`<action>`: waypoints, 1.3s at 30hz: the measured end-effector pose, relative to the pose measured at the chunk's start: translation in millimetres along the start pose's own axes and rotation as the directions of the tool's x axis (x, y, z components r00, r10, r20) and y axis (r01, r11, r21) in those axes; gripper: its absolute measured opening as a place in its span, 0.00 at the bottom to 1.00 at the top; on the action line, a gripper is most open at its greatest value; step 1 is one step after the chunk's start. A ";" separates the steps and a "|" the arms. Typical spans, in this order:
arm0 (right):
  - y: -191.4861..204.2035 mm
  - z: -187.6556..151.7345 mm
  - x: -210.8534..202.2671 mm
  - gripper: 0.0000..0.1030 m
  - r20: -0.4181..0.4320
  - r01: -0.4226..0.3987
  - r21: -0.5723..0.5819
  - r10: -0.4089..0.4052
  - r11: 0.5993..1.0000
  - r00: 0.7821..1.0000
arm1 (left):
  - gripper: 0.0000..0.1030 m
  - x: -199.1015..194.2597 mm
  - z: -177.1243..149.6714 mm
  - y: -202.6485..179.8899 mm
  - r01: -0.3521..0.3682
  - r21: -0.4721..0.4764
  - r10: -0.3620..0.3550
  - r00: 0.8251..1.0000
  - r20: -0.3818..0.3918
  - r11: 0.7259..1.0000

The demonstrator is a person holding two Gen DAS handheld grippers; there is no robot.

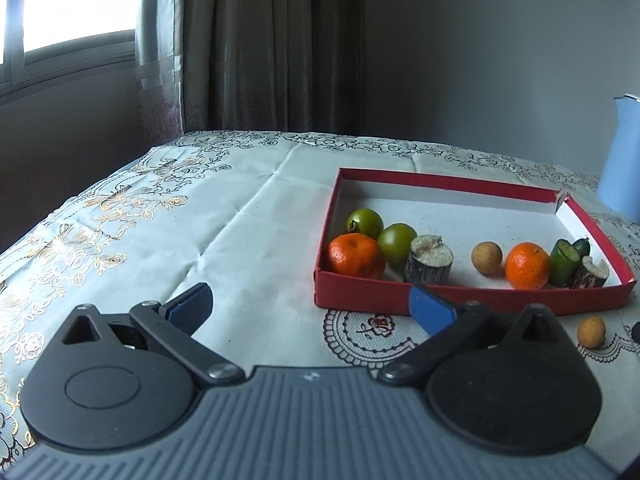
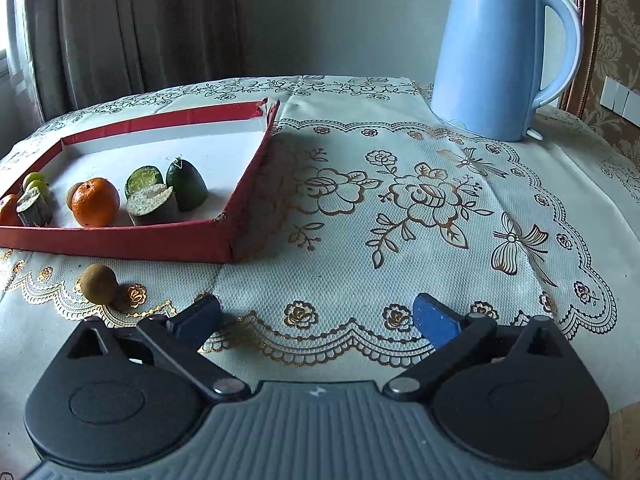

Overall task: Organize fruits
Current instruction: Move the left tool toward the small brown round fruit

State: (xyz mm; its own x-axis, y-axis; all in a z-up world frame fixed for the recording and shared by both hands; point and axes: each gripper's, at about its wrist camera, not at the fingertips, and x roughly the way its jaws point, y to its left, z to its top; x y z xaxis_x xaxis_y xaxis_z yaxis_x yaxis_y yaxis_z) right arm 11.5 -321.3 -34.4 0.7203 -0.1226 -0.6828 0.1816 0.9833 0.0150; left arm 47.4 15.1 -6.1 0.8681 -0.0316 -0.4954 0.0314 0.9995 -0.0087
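1. At the right edge of the left wrist view, the blue kettle (image 1: pixel 622 160) is cut off, only part of its body showing; a small dark object (image 1: pixel 636 332) at the same edge, near the table front, cannot be identified.
2. From the right wrist view, the tray's left end is cut by the frame: one orange (image 2: pixel 8 210) shows only partly, and the green fruits (image 2: pixel 36 182) sit half hidden behind a cut stalk piece (image 2: pixel 34 208). A round tan fruit (image 2: pixel 74 194) is mostly masked by the second orange (image 2: pixel 96 202).
3. Loose fruit: one small round tan-brown longan (image 2: pixel 98 283), matte skin, lies on the lace tablecloth (image 2: pixel 360 248) outside the tray, just in front of its near wall, apart from it.
4. Container: shallow red tray (image 1: pixel 440 298) with a white floor, far right corner split open. Contents, left to right in the left wrist view: two green round fruits (image 1: pixel 364 222), an orange (image 1: pixel 356 254), a dark-skinned cut stalk piece with pale core (image 1: pixel 428 260), a tan longan (image 1: pixel 487 256), a second orange (image 1: pixel 527 266), green cut pieces (image 1: pixel 566 262), another stalk piece (image 1: pixel 592 272).
5. Left gripper (image 1: pixel 310 308): jaws spread wide, nothing between them, held before the tray's near left corner.
6. Right gripper (image 2: pixel 316 320): jaws spread wide, empty, over bare cloth to the right of the loose longan.
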 end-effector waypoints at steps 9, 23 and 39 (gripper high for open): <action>0.2 -0.2 -0.6 1.00 0.001 0.000 0.001 0.000 1.000 1.000 | 1.00 -25.2 5.0 -53.7 0.114 0.060 -0.117 0.992 0.041 0.992; -0.1 0.5 -2.1 1.00 0.004 -0.005 0.005 0.005 1.000 1.000 | 1.00 -32.2 -10.6 -111.9 0.175 0.158 -0.181 0.983 0.027 0.972; -0.2 0.5 -2.4 1.00 0.006 -0.006 0.007 0.006 1.000 1.000 | 1.00 -33.2 -21.3 -132.3 0.215 0.215 -0.223 0.975 0.016 0.953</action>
State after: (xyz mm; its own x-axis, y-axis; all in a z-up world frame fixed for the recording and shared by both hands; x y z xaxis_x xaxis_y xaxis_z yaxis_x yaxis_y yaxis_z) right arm 10.1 -321.2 -32.4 0.7253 -0.1172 -0.6783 0.1817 0.9830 0.0244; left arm 3.8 -115.9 -7.1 0.8470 -0.2538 -0.4672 0.3226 0.9438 0.0722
